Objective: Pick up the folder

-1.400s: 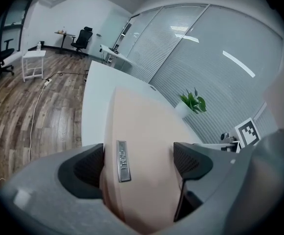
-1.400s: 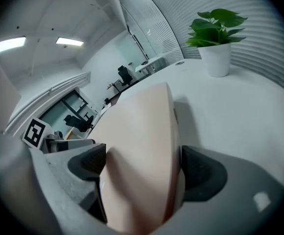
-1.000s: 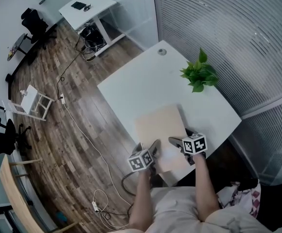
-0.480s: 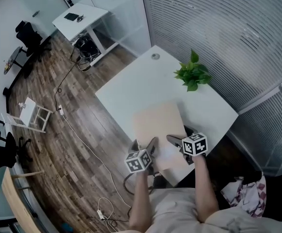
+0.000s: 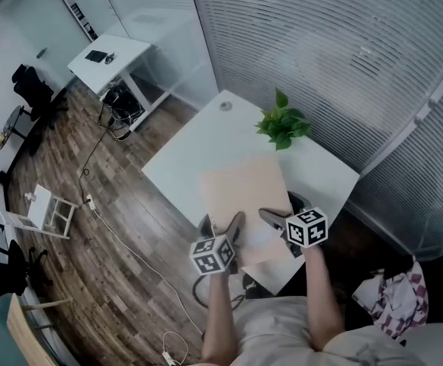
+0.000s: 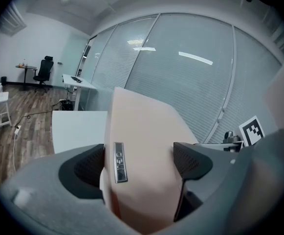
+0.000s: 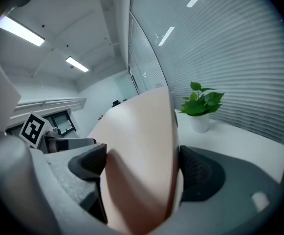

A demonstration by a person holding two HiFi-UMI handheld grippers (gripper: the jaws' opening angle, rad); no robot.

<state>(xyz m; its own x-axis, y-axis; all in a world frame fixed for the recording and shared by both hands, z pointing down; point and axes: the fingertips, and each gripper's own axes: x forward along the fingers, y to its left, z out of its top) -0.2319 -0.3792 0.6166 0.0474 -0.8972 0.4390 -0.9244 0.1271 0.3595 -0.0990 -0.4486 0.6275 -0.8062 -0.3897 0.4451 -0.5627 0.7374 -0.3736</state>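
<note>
**At the near edge of the white table, both grippers are clamped on the folder**

Over the near side of the white rectangular table (image 5: 194, 147), a pale beige flat folder (image 5: 240, 189) is gripped at its near edge from both sides. The left gripper (image 5: 221, 225) has its dark ribbed jaws pressed on the folder's left corner, next to a small silver metal label plate (image 6: 119, 161) on the cover. The right gripper (image 5: 280, 213) has its jaws closed on the folder's right corner. In both gripper views the folder slopes up and away from the jaws, its cover bowed. No view shows whether its far edge rests on the tabletop. A leafy green plant in a small white pot (image 5: 282, 126) stands on the table beyond the folder's far right corner, near the ribbed glass wall (image 5: 343, 67). Wood-plank flooring (image 5: 91, 227) lies to the left.
</note>
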